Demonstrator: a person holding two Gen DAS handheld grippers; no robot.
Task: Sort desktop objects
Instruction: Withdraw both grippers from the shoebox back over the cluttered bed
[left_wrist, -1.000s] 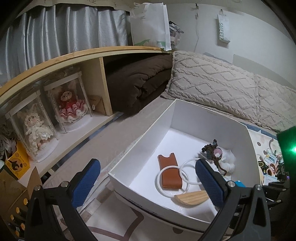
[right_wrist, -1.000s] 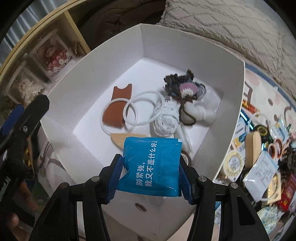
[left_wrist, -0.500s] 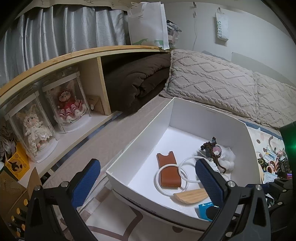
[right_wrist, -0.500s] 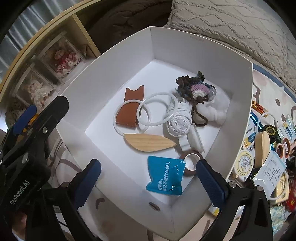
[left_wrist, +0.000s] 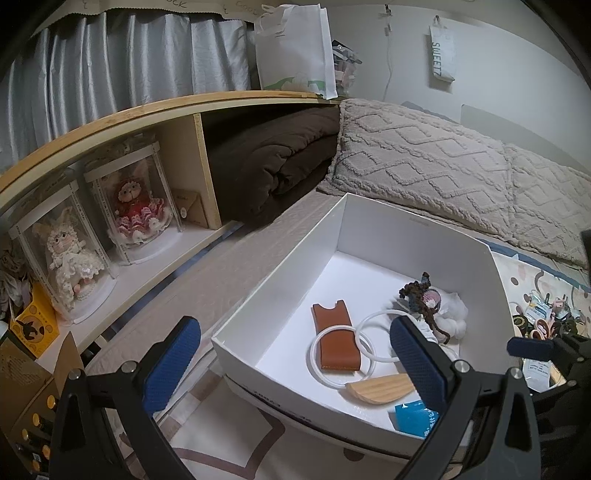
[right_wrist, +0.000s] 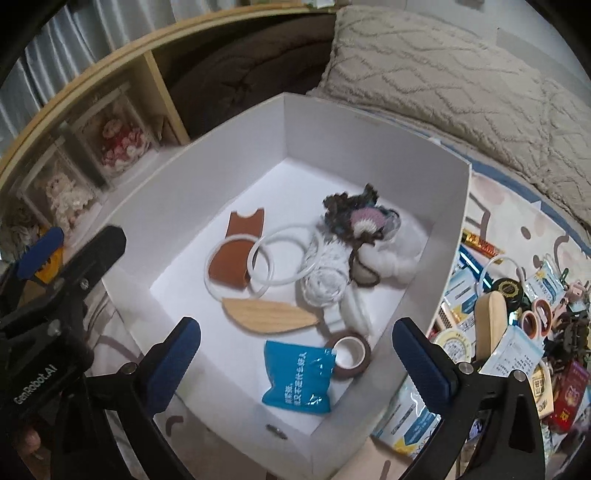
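Blue foil sachet with white print (right_wrist: 297, 376) lies flat on the floor of the white cardboard box (right_wrist: 373, 147), in the near corner, its top right corner touching the brown tape roll (right_wrist: 349, 352). Nothing holds it.

Right gripper (right_wrist: 295, 358) hangs over that near corner, jaws fully apart, nothing between the pads. Left gripper (left_wrist: 293, 362) sits off the box's left side, jaws also wide apart and empty.

Step in hand, as I read it: release done, next is fetching another item from the loose pile (right_wrist: 517, 325) on the mat right of the box. To do it well:
- lift clear of the box's near wall before swinging right, so a finger doesn't clip the rim
- pick a piece lying on top of the pile, not one pinned under others
- flat sachets there likely need an edge pinch; they look slippery

Box contents, relative to the sachet:
- pale wooden leaf-shaped piece (right_wrist: 269, 315) just behind it
- tan leather sleeve (right_wrist: 236, 254) behind and left, under two overlapping white plastic rings (right_wrist: 284, 254)
- white crochet coaster (right_wrist: 325, 284) behind the tape roll
- dark brown and pink crochet flower (right_wrist: 354, 218) and white fluffy pom-pom (right_wrist: 391, 254) toward the far right wall

Far left part of the box floor is bare, so there's room for more.
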